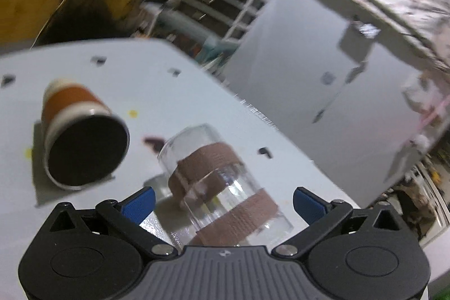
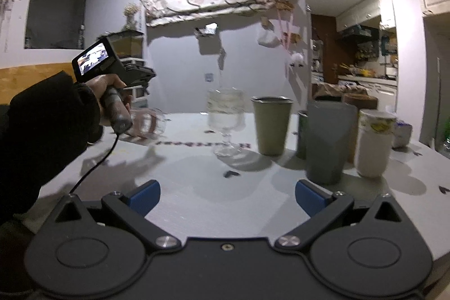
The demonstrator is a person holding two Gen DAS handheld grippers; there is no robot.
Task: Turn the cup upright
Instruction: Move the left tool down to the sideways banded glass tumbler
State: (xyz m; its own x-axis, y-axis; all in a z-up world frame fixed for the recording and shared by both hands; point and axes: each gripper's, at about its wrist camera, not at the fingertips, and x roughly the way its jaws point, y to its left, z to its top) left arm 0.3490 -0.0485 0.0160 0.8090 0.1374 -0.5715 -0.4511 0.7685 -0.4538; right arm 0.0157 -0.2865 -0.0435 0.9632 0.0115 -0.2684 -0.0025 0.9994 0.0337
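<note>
stemmed glass (image 2: 225, 117) | olive cup (image 2: 271, 125) | grey cup (image 2: 327, 141) | white cup (image 2: 374, 142) | brown-banded cup (image 1: 81, 137)

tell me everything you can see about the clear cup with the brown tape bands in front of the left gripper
The clear cup is a see-through cylinder, glass or plastic by its look, wrapped in two brownish tape bands. It lies on its side on the white table, not upright, one end pointing toward the camera. It sits between the open fingers of the left gripper, whose blue pads do not appear to touch it. A paper cup with an orange sleeve lies tipped beside it, apart. The right wrist view shows it only as a blur.
</note>
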